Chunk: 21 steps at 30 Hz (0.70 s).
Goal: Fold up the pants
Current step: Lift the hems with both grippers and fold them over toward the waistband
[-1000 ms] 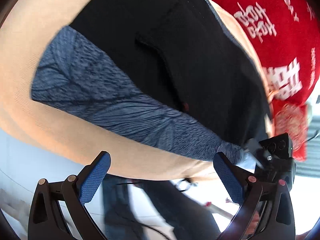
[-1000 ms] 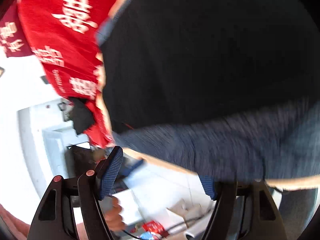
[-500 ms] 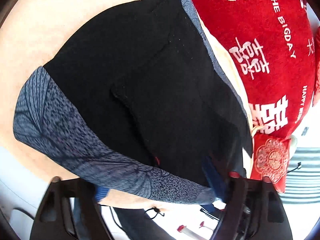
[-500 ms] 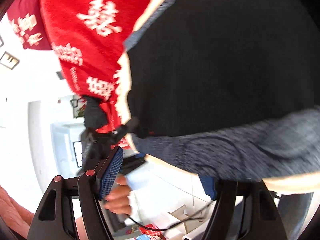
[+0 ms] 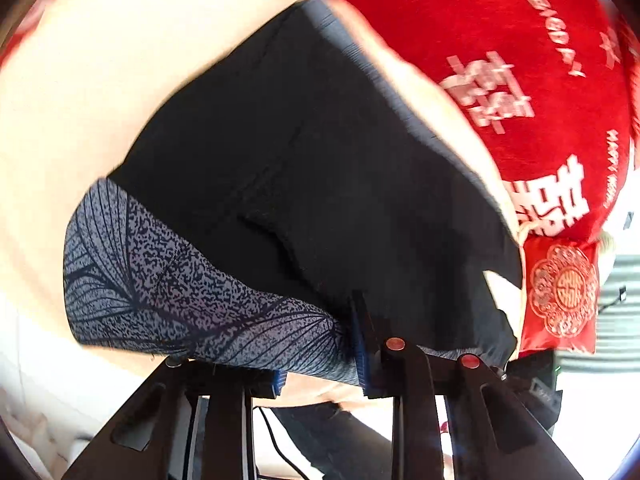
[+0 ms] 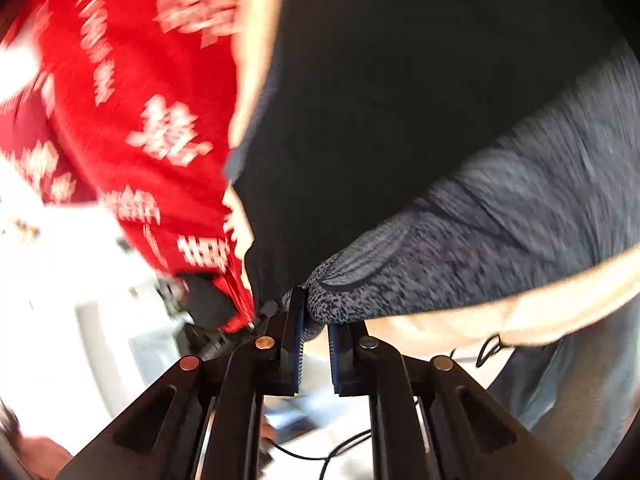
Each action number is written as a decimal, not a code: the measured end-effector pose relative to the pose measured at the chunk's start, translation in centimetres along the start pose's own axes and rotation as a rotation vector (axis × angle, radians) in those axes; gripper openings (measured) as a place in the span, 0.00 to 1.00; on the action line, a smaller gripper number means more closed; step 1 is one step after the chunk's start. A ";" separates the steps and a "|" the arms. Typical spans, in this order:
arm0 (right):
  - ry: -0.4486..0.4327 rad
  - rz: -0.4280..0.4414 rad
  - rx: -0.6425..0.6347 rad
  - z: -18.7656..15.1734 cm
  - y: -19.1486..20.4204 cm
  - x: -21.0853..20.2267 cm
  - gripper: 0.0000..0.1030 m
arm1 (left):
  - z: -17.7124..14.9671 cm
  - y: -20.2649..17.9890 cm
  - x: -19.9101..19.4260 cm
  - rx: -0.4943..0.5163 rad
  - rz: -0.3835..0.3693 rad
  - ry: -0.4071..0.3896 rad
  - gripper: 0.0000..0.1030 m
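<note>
Black pants with a grey speckled, leaf-patterned waistband (image 5: 192, 292) lie flat on a cream-coloured bed surface (image 5: 100, 92), waistband at the near edge, legs running away from the cameras. A red blanket with white characters (image 5: 520, 60) sits just beside the far long edge of the pants.

Left gripper (image 5: 320, 364): jaws narrowed, waistband fabric pinched between them near one corner. Right gripper (image 6: 316, 344): jaws nearly together, clamped on the other waistband corner; a small gap shows lower down between the pads.

Judgement: both corners held, ready to lift for a fold.

Risks:
- Right hold looks shallow, at the very edge; stretchy waistband may slip out under tension.
- Uneven lift would skew the fold line.
- Motion blur suggests fast movement; the fabric may drag onto the red blanket or bunch.
</note>
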State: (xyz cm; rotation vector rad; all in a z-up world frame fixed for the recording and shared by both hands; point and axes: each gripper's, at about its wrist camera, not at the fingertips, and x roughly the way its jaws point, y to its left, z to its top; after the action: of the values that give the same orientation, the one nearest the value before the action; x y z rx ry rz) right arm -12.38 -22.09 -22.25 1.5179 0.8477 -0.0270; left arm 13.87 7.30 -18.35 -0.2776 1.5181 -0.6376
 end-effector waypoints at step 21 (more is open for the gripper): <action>0.291 -0.386 -0.325 29.2 7.7 13.5 0.14 | 20.3 -8.0 11.2 0.094 0.204 -0.058 0.31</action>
State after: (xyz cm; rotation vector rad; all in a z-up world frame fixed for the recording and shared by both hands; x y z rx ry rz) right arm 14.85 -40.15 -27.25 1.0507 1.3037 0.0476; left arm 31.14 -9.69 -22.10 -0.0674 1.4351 -0.5319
